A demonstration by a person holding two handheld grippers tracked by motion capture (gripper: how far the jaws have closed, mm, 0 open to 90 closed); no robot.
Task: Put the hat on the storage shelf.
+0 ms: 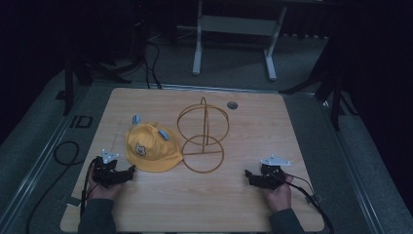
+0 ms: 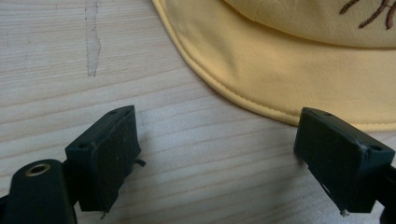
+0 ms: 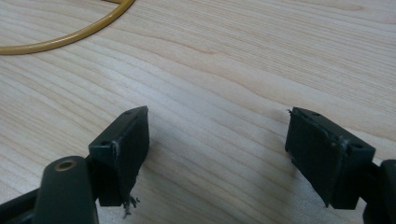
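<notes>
Yellow cap [image 1: 152,149] lies flat on table [image 1: 204,204], just left of wire stand [image 1: 203,136], brim facing left gripper [image 1: 117,175], likely first grab. Both jaws wide, empty; right gripper [image 1: 257,179] right of stand.

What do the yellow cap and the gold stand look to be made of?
Yellow cap: matte woven cloth, likely cotton, with a stitched brim edge and an embroidered motif. Gold stand: thin glossy hoops, probably painted or plated metal wire. Table: pale wood-grain top, possibly laminate.
</notes>
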